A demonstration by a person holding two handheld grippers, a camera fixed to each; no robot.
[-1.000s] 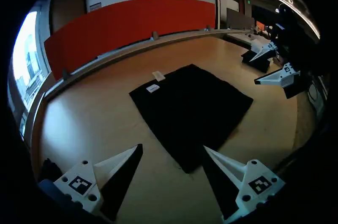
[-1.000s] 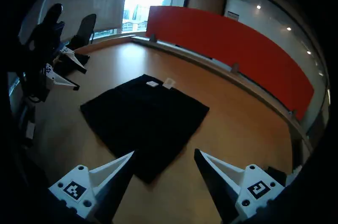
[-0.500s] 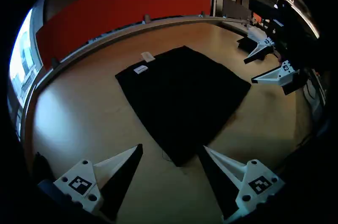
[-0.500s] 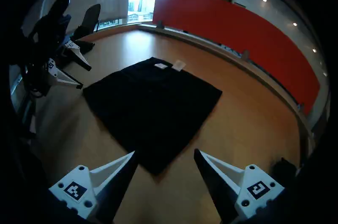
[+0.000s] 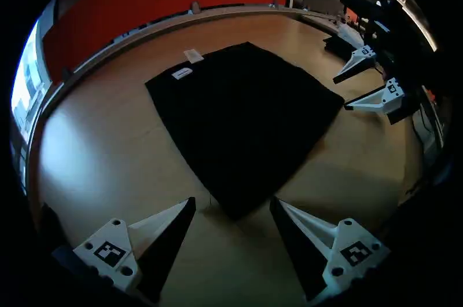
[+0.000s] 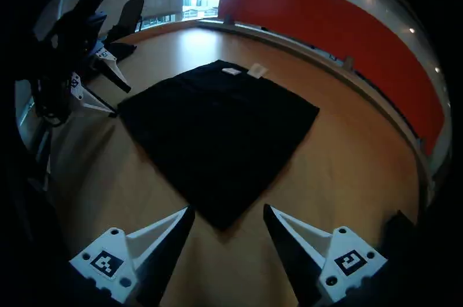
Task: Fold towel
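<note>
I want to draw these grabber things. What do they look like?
The left gripper and right gripper look alike. Each has two pointed, triangle-shaped fingers, white on the outside and black on the inner face. Each finger carries a small square black-and-white marker near its wide base.

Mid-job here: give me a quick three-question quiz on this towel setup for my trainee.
1. True or false: the left gripper is shut on the black towel.
2. The towel lies flat on: A) a wooden table; B) a chair; C) a tray.
3. Fill in: the right gripper stands open, pointing at the towel's nearest ____.
Key: 1 false, it is open and grips nothing; 2 A; 3 corner.
</note>
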